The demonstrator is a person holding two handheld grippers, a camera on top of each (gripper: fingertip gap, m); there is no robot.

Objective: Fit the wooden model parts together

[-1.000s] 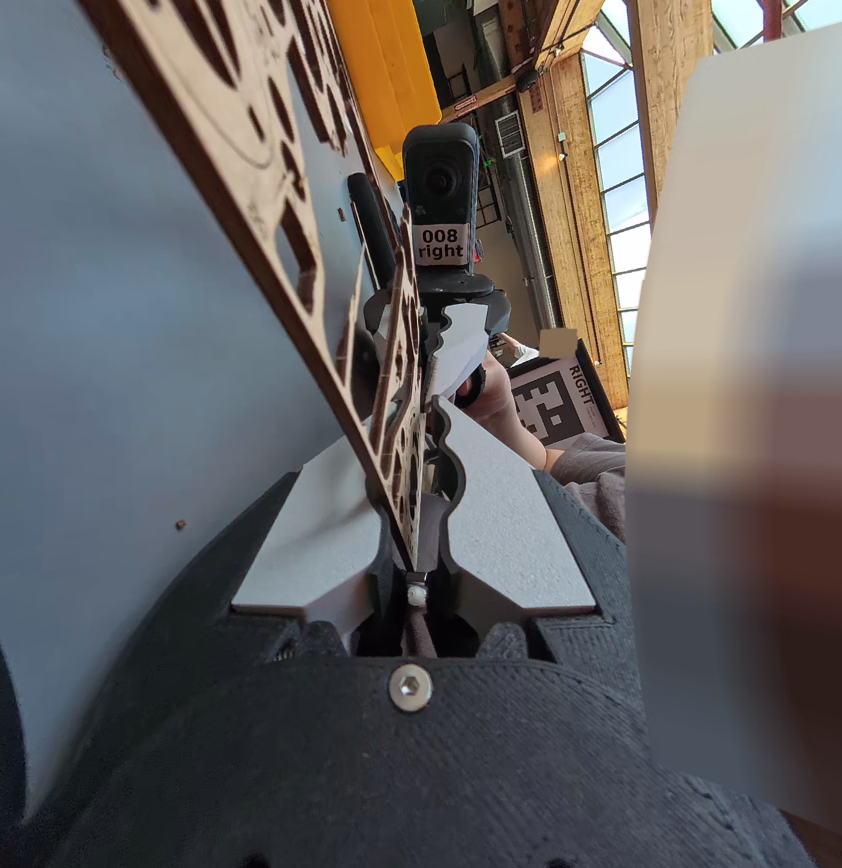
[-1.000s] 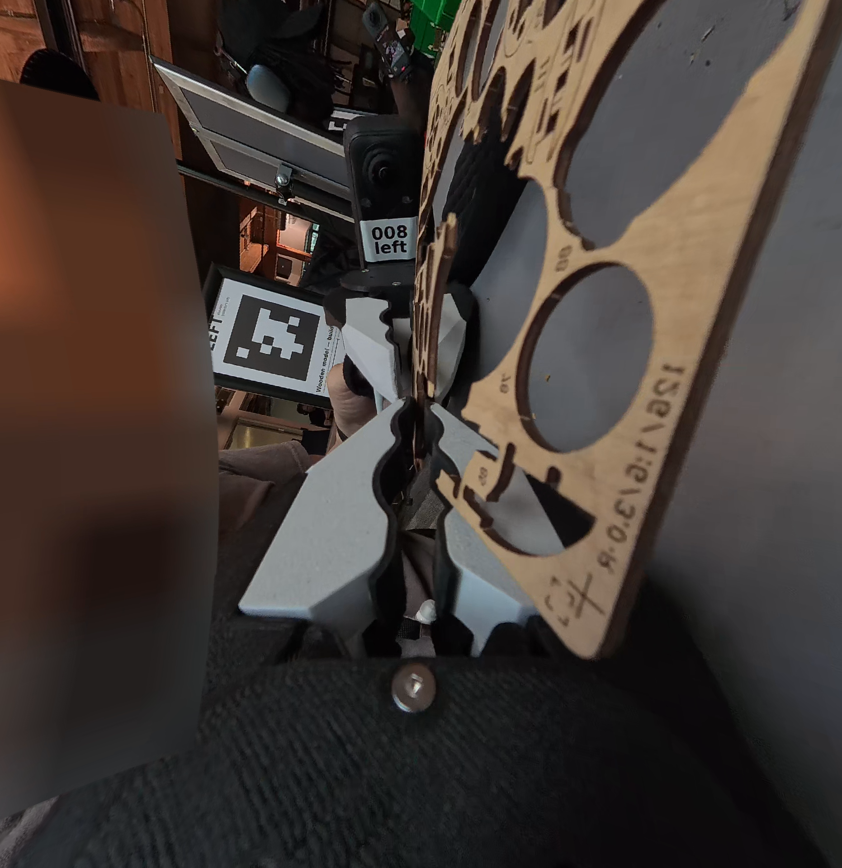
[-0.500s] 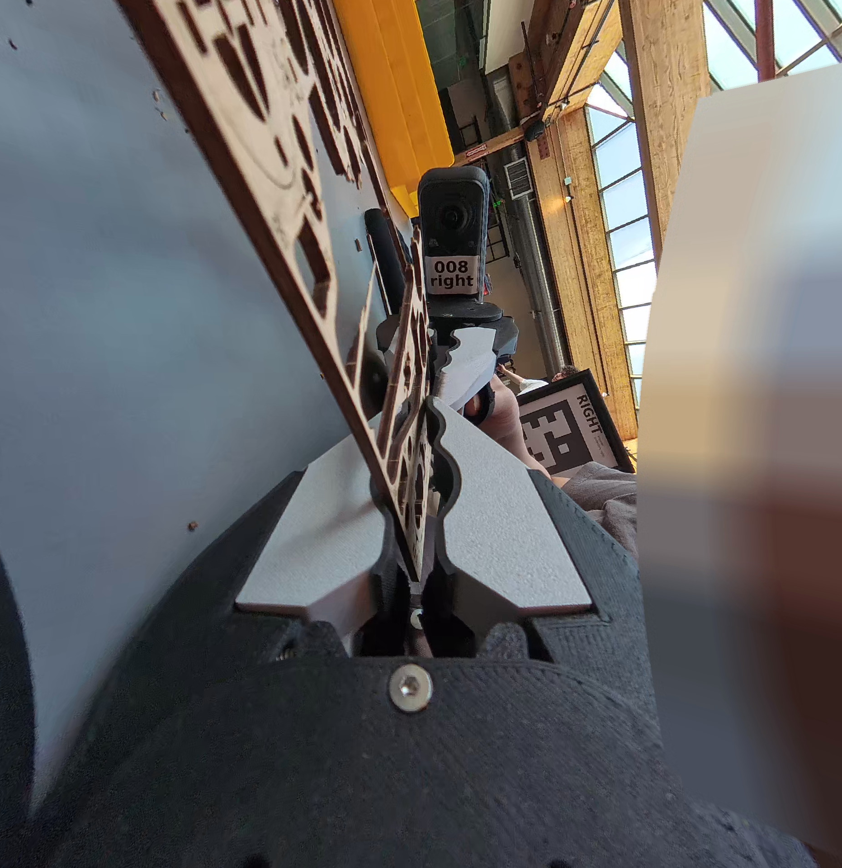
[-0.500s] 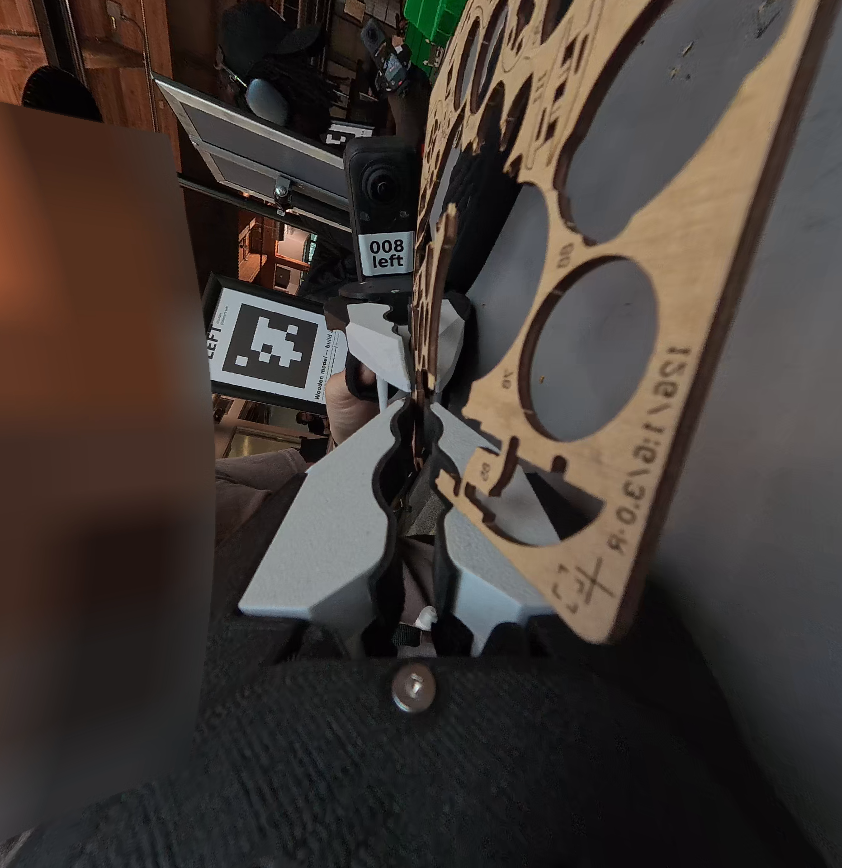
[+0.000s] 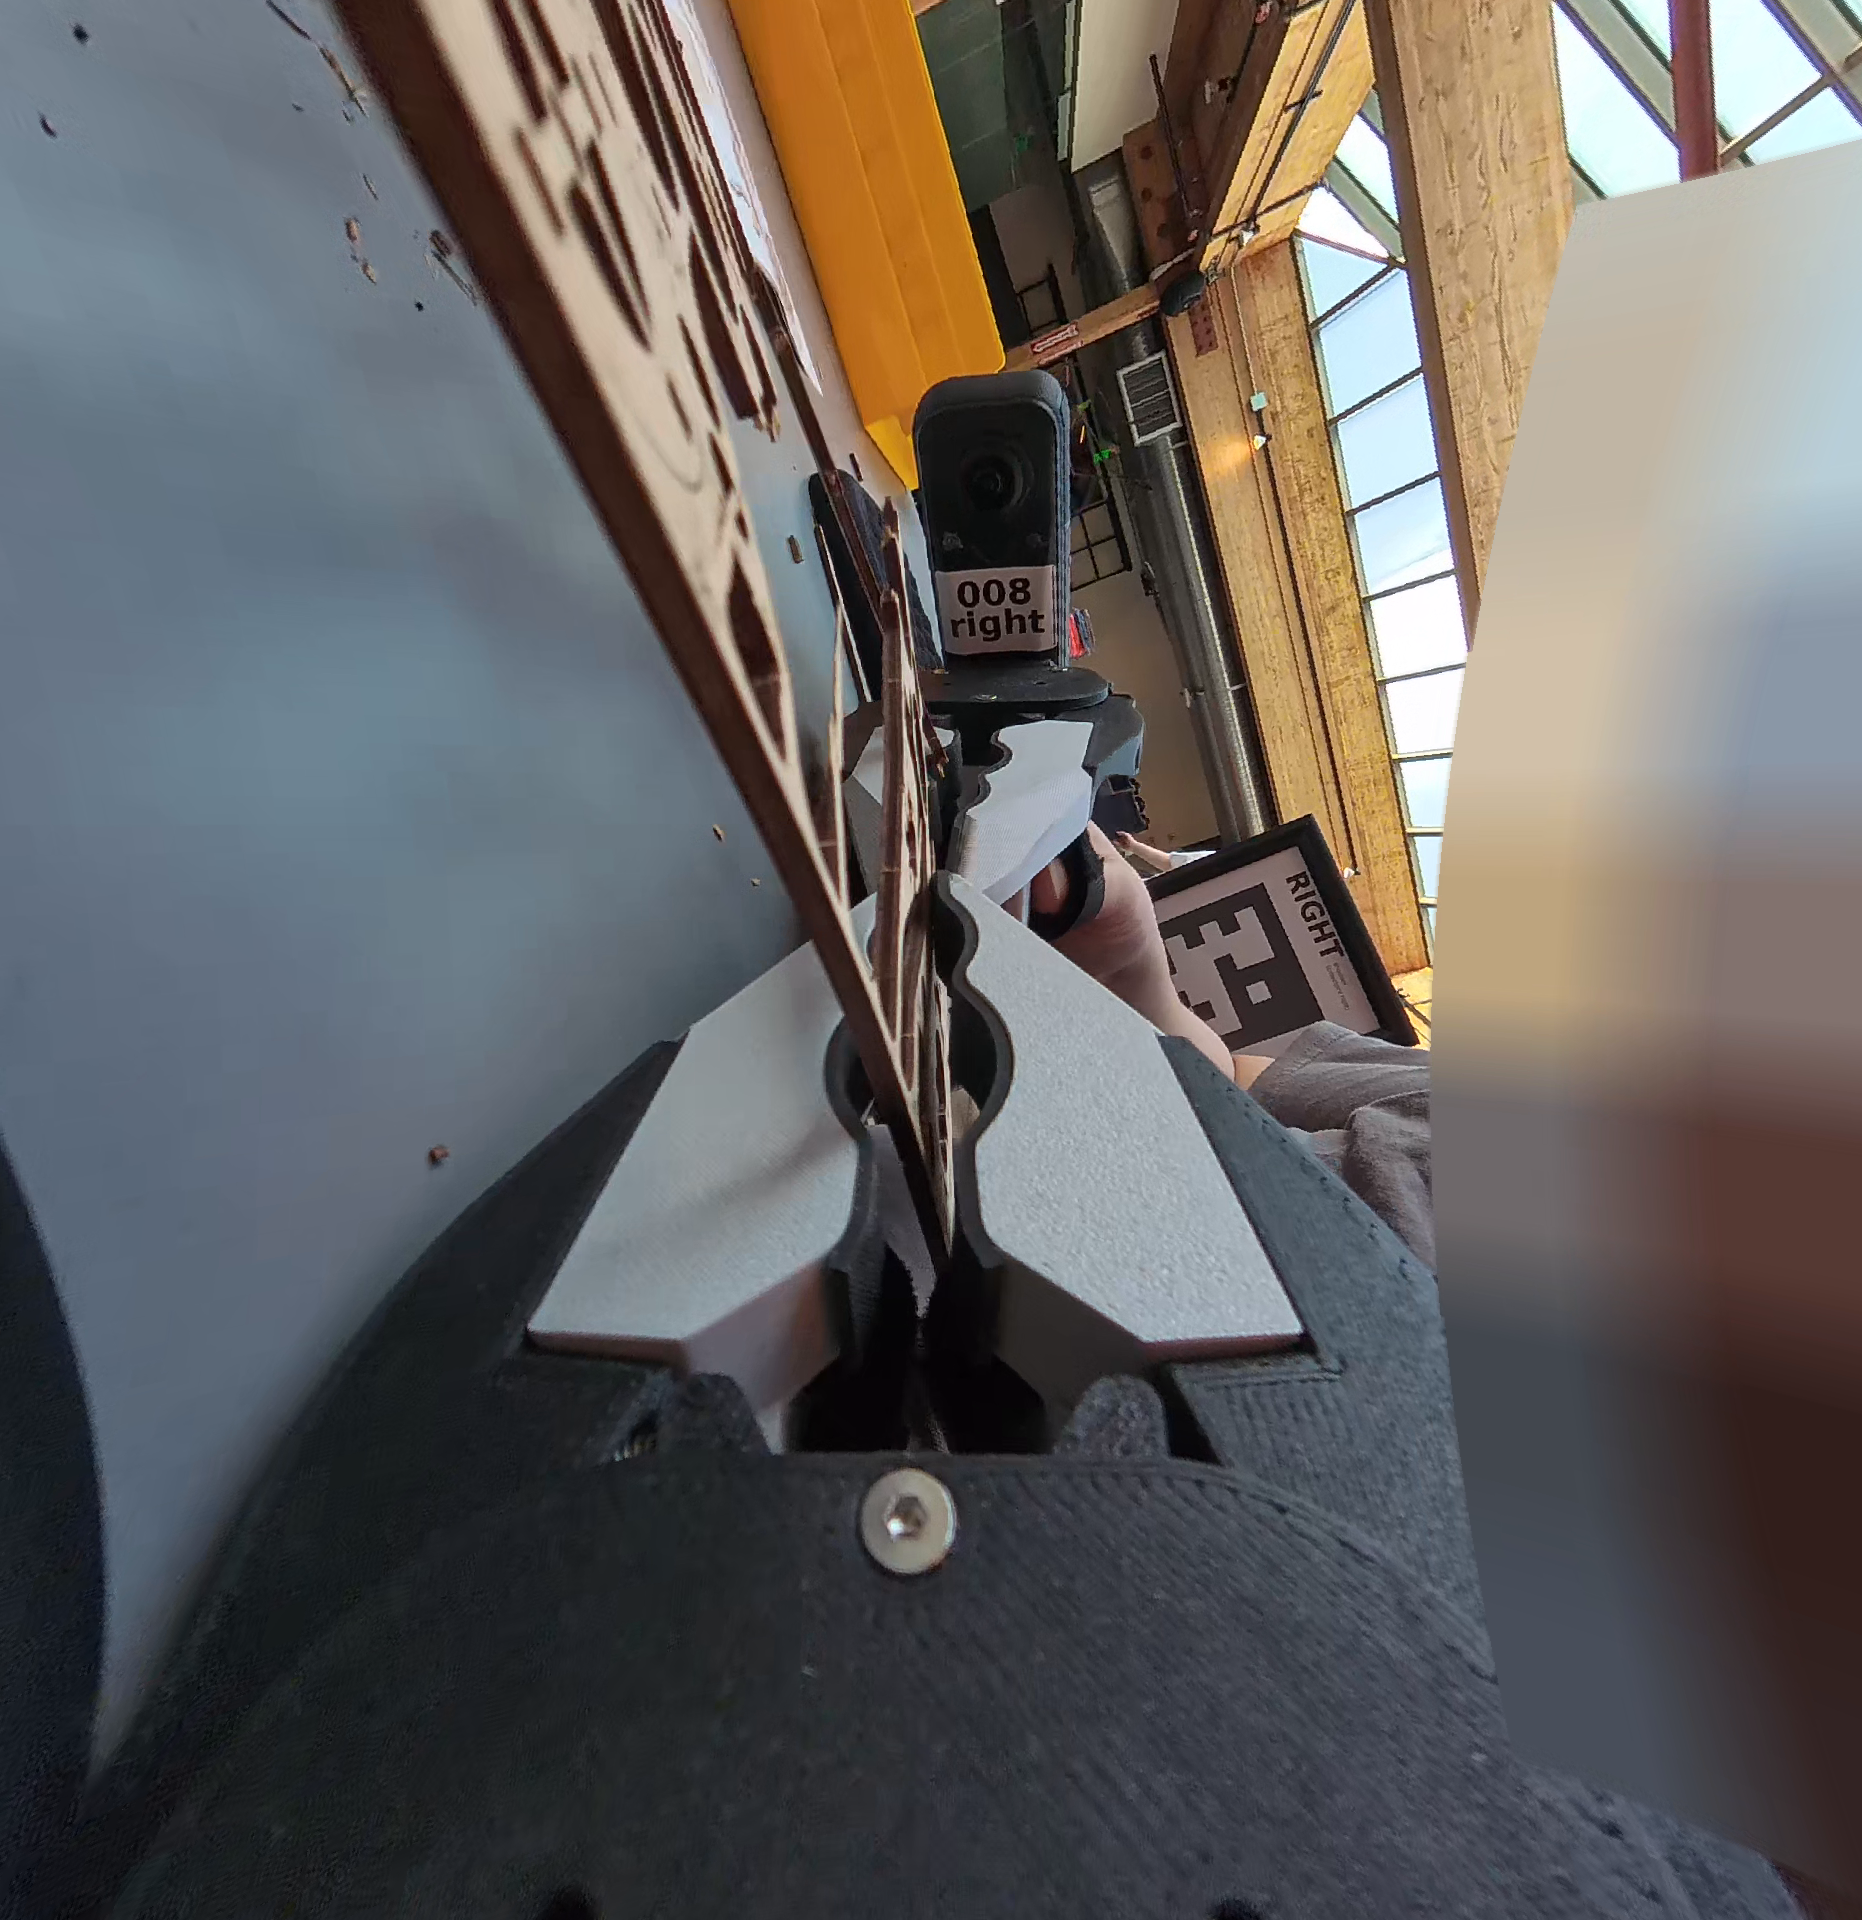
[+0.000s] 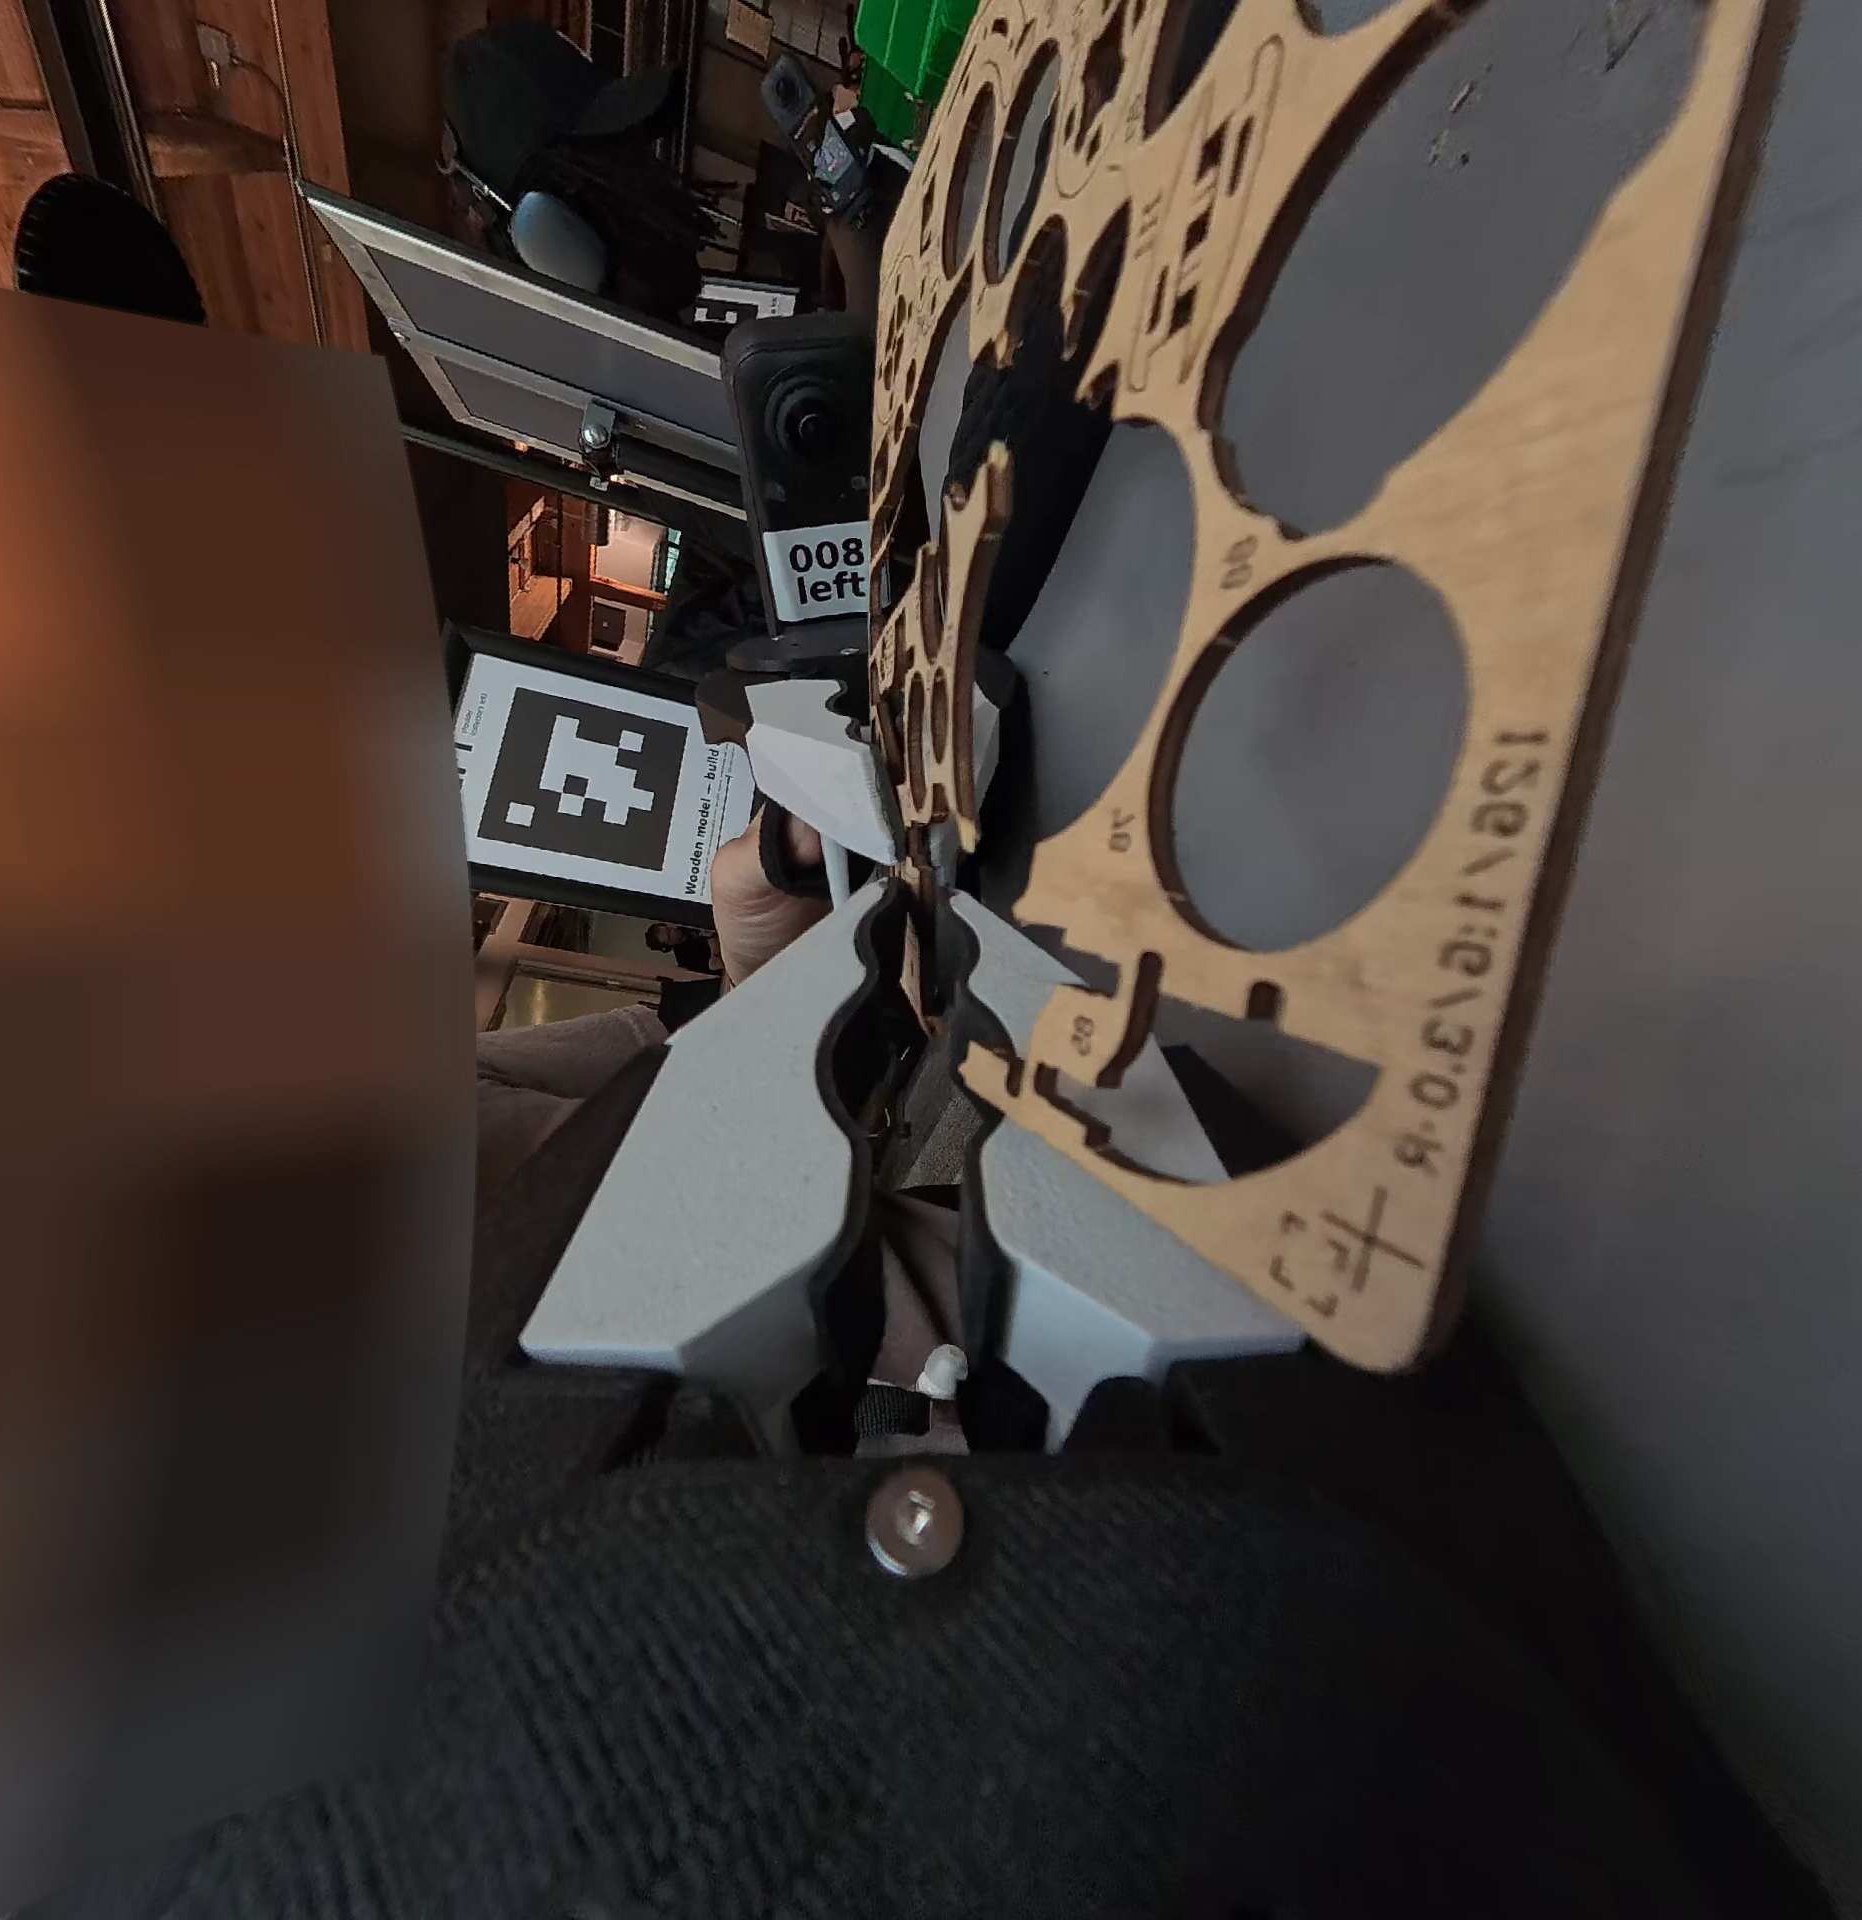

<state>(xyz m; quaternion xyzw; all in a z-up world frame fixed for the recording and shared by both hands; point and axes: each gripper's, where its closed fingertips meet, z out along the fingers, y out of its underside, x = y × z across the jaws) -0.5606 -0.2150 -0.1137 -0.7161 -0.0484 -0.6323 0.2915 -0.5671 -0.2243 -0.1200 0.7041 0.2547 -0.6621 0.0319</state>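
My left gripper (image 5: 906,902) is shut on a thin flat wooden part (image 5: 899,831), seen edge-on and running out from between its fingers. My right gripper (image 6: 919,894) faces it tip to tip and is shut on a small wooden part (image 6: 922,961). In the right wrist view the left gripper (image 6: 885,805) holds its cut-out wooden part (image 6: 932,717) against my tips. In the left wrist view the right gripper (image 5: 974,821) sits just past the part. I cannot tell how the two parts meet. Both are held beside the laser-cut wooden sheet (image 6: 1509,582), also in the left wrist view (image 5: 615,312).
The sheet lies on a grey table (image 5: 283,727) with wood crumbs (image 5: 436,1153) scattered on it. Framed marker cards stand behind each gripper (image 5: 1259,966) (image 6: 584,769). A hand (image 5: 1114,935) holds the right gripper. A yellow block (image 5: 885,208) lies at the table's far end.
Both grippers stay shut on the wooden parts. The pair has drifted a little along the sheet, and the right gripper sits slightly farther from my left camera than a second ago.
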